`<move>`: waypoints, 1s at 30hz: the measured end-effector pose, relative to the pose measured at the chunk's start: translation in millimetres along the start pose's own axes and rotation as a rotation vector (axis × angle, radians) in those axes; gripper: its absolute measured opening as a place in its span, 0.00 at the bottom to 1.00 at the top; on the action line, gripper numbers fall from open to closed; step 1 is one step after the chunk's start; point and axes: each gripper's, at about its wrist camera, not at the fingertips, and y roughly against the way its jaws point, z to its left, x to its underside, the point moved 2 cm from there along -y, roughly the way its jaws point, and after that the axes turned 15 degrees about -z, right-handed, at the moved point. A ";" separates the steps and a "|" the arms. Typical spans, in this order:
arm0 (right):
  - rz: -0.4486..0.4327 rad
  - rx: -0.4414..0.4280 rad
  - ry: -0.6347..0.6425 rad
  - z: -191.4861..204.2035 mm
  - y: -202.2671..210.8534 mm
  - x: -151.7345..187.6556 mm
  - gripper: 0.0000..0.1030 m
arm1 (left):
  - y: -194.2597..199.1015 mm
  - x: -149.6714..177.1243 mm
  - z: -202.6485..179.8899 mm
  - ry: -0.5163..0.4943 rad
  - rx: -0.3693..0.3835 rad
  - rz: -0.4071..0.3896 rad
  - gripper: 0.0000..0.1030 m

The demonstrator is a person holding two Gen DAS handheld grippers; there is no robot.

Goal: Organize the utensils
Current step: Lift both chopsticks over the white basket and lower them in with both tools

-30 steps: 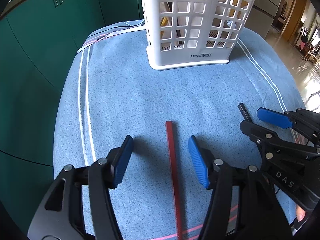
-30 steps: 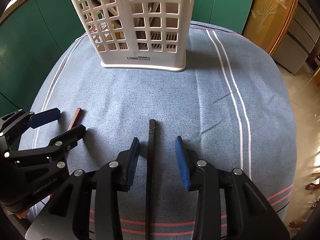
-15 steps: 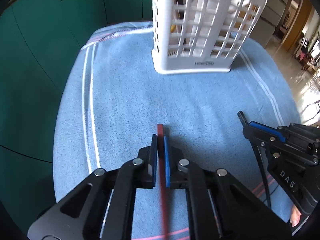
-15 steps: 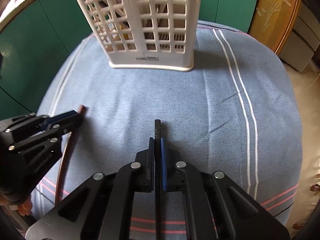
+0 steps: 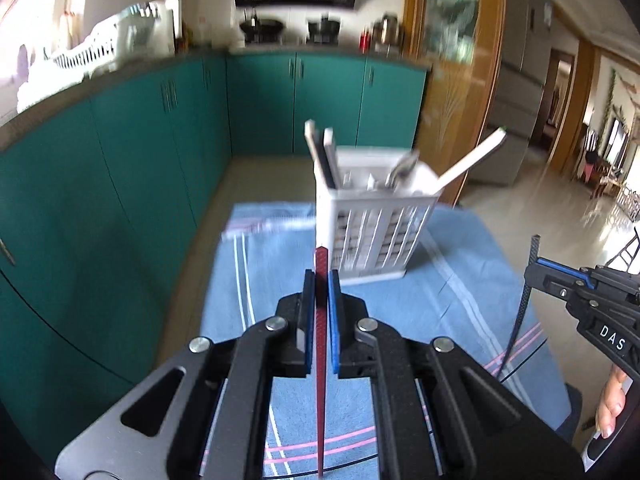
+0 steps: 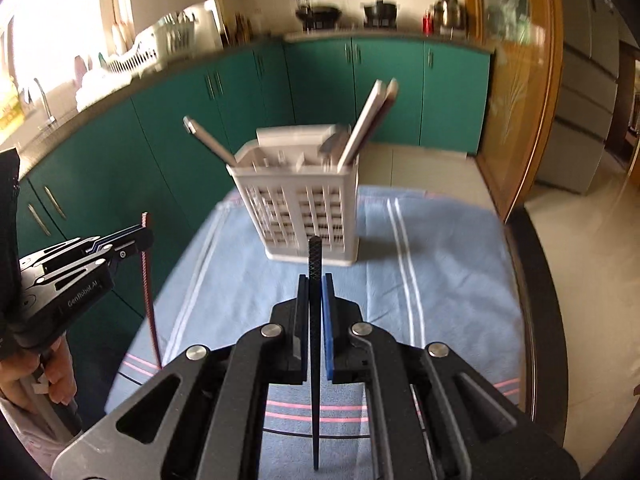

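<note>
My left gripper (image 5: 321,280) is shut on a red chopstick (image 5: 321,344), lifted off the blue cloth (image 5: 452,304); its tip points toward the white slotted utensil basket (image 5: 372,232). My right gripper (image 6: 315,282) is shut on a black chopstick (image 6: 315,344), also raised above the cloth and aimed at the basket (image 6: 304,208). Each gripper shows in the other's view: the right gripper (image 5: 538,270) holds the black chopstick (image 5: 522,308) at the right, the left gripper (image 6: 142,236) holds the red chopstick (image 6: 147,292) at the left. The basket holds several utensils standing upright.
The cloth covers a small table (image 6: 524,280) with a dark rim. Teal cabinets (image 5: 120,168) run behind and to the left. A counter carries pots (image 6: 320,12) and a dish rack (image 6: 152,44). A wooden door frame (image 5: 488,80) stands at the right. A person's hand (image 6: 44,376) grips the left tool.
Both grippers closed on their chopsticks, then rose off the cloth with them and tilted up, so the basket's top and the kitchen came into view.
</note>
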 end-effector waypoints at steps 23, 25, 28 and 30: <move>-0.120 -0.022 0.043 20.4 34.1 -59.9 0.07 | 28.8 -57.7 -17.7 -0.010 0.077 -0.110 0.06; -0.170 -0.035 0.053 24.2 38.1 -84.7 0.07 | 30.1 -79.5 -17.1 0.000 0.098 -0.153 0.06; -0.240 -0.019 0.061 26.6 43.9 -118.0 0.07 | 38.8 -125.5 -15.3 -0.003 0.086 -0.275 0.06; -0.301 -0.006 0.070 29.6 48.0 -146.5 0.07 | 41.9 -148.4 -17.8 -0.016 0.074 -0.335 0.06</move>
